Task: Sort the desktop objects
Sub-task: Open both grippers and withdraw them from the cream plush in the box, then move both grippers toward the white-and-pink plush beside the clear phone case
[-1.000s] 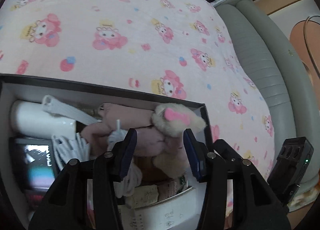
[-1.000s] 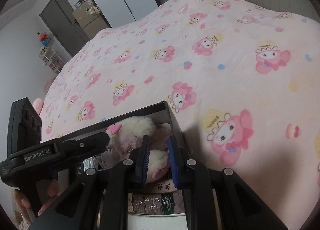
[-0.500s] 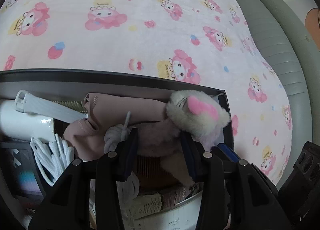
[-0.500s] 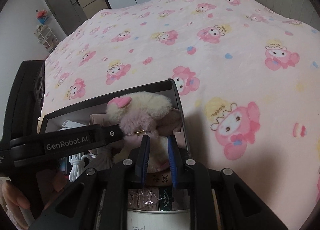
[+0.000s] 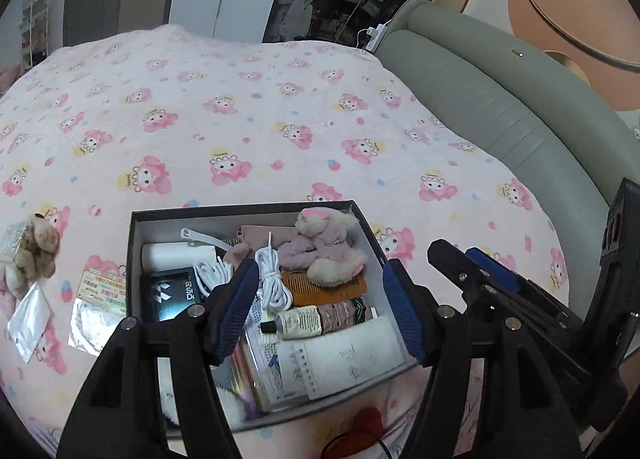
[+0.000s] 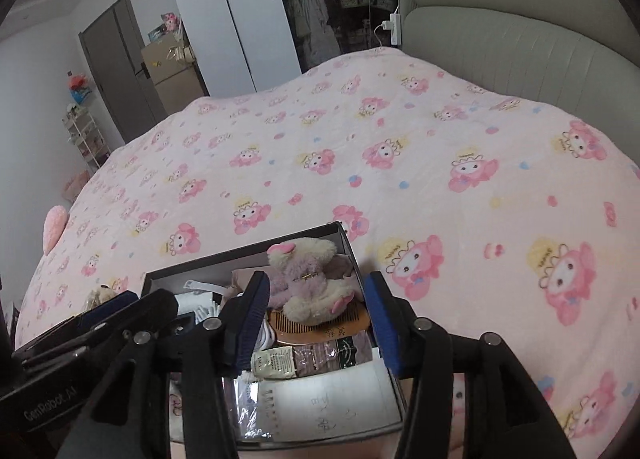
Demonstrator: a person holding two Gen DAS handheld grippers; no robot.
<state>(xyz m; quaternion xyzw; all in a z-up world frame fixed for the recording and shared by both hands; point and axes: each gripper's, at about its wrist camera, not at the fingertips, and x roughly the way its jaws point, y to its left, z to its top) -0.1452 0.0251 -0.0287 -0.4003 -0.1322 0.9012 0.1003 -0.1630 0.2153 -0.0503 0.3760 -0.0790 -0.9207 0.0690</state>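
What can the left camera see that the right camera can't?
Only the left wrist view shows the shiny packets lying on the blanket left of the box, and the white cable in full.

Only the right wrist view shows the pink heart pillow at the bed's far edge.

Both show the box, the fluffy plush toy inside it, the wooden comb, and both open grippers.

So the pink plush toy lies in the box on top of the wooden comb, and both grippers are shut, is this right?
Not quite. The pink plush toy does lie in the box on the wooden comb, but both grippers are open: the left gripper in the left wrist view, the right gripper in the right wrist view. Neither holds anything.
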